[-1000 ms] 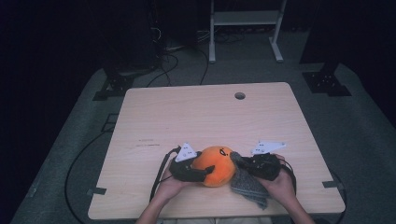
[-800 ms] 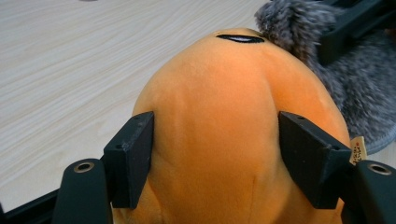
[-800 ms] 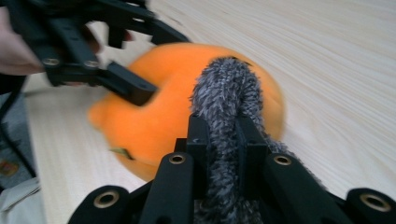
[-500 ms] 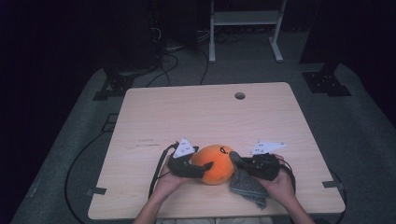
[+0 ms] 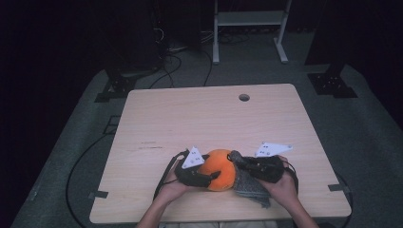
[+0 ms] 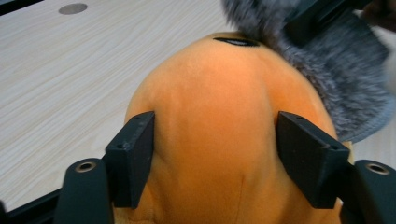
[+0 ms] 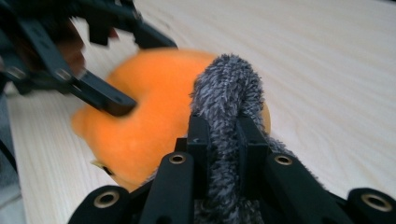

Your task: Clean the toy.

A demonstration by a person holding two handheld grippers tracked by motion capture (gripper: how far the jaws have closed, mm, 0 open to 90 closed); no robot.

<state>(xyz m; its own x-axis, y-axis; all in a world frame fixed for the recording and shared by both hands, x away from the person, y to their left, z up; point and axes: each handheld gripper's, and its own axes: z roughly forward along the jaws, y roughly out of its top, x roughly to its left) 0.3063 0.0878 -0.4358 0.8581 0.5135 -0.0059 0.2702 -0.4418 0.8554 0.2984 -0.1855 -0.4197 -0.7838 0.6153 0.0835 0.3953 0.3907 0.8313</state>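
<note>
Left gripper (image 6: 215,158) jaws pinch the orange plush ball (image 6: 224,130); right gripper (image 7: 218,140) pinches grey fuzzy cloth (image 7: 226,93), draped against the ball's right side.

Matt pale wood-grain table (image 5: 190,118), soft orange plush toy (image 5: 221,167), shaggy grey fleece cloth (image 5: 249,186).

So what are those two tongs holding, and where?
Left tongs squeeze the orange plush toy at its sides; right tongs pinch a fold of grey fuzzy cloth.

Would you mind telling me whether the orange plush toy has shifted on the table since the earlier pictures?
No. The orange plush toy sits at the same spot near the table's front edge, below the round hole.
</note>
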